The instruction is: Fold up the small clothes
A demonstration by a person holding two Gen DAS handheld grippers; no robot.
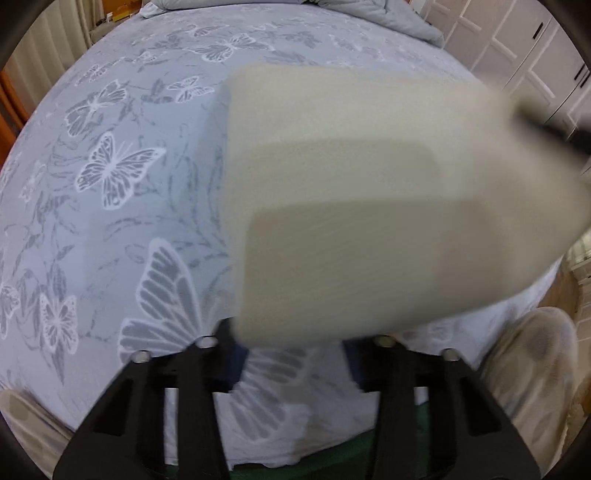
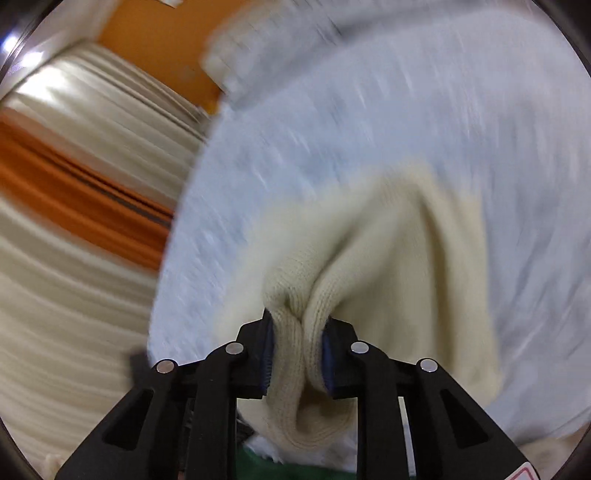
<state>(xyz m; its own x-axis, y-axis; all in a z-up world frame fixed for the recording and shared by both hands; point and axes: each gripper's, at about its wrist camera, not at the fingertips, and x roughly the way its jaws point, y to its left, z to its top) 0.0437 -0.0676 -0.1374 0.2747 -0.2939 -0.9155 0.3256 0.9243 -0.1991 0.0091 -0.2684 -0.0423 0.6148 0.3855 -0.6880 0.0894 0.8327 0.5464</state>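
A cream knit garment hangs blurred in mid-air over the butterfly-print bed sheet in the left wrist view, covering the tips of my left gripper. The left jaws stand wide apart and hold nothing that I can see. In the right wrist view my right gripper is shut on a bunched fold of the same cream knit garment, lifted above the pale sheet. A dark part of the other gripper shows at the garment's far right corner.
A grey duvet is heaped at the head of the bed. White wardrobe doors stand to the right. Cream curtains and an orange wall lie left of the bed. A pale cushion sits at the lower right.
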